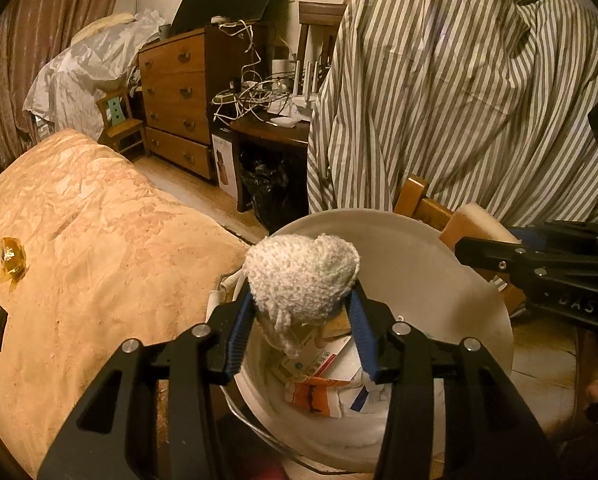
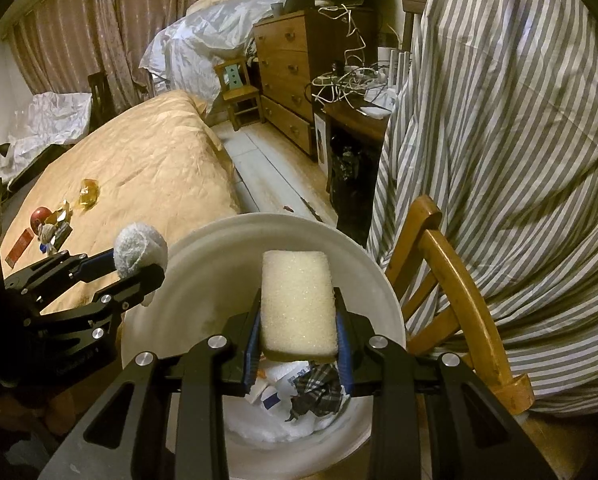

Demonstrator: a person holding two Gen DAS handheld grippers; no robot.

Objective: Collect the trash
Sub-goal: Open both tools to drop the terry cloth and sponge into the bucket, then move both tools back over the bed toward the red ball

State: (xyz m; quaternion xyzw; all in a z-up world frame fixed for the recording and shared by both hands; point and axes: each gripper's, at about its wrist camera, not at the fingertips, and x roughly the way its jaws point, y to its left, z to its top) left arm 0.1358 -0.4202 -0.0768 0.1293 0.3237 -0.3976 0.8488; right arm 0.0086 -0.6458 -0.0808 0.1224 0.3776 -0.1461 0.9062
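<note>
Above the bucket (image 2: 379, 280), left gripper (image 1: 301, 316) pinches a cloth wad (image 1: 301, 276), right gripper (image 2: 297, 332) a sponge (image 2: 297, 300).

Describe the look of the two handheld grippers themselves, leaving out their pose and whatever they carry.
Both the left gripper and the right gripper are matte black linkage frames with triangular cut-outs and round silver pivot bolts. Their fingers carry ribbed blue pads. The right gripper shows pale lettering on its side in the left view. No cables or sleeves show.

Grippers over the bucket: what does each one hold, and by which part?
Left gripper pinches the knitted rag by its lower sides; right gripper clamps the sponge by its long side edges.
</note>
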